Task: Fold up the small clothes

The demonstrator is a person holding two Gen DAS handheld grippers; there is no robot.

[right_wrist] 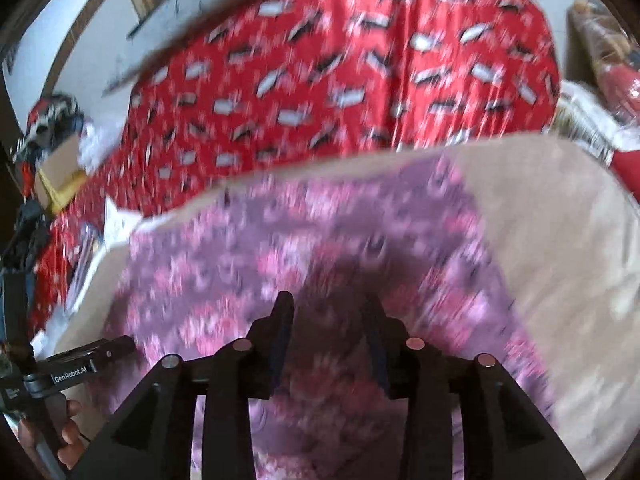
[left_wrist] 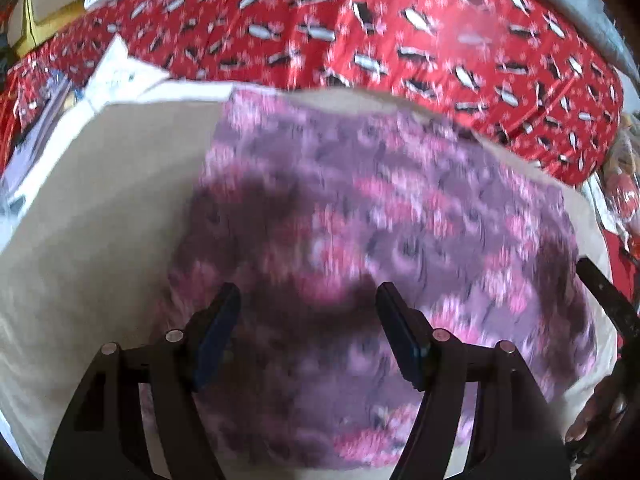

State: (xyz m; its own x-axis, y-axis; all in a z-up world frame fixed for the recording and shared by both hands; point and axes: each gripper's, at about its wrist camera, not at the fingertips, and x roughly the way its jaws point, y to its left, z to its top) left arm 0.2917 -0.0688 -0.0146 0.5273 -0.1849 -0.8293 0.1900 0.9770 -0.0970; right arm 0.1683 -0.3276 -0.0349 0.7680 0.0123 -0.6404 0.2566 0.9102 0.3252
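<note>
Nearest in the left wrist view, the left gripper [left_wrist: 308, 300] is seen from behind, its two dark fingers spread wide apart with nothing between them. It is held above a pink and purple patterned cloth [left_wrist: 400, 216]. The same gripper is seen from the side at the lower left of the right wrist view, gripped by a hand [right_wrist: 60, 436].

In the right wrist view, the right gripper [right_wrist: 330, 302] is likewise released, its fingers parted with a clear gap and only the cloth [right_wrist: 320, 232] showing below them. Dark shadows of both grippers are cast on the fabric just ahead of the fingertips.

The cloth is spread flat on a beige board [left_wrist: 120, 184], reaching from its near edge almost to its far edge. Bare beige surface is left along the board's left side and along its right side [right_wrist: 560, 240]. Both views are blurred, so the cloth's folds and seams cannot be made out.

Beyond the board's far edge, a red sheet [left_wrist: 400, 32] with a black and white print is spread over a bed. White papers [left_wrist: 124, 72] lie at the board's far left corner, and a cardboard box [right_wrist: 60, 160] sits farther off to the left.
</note>
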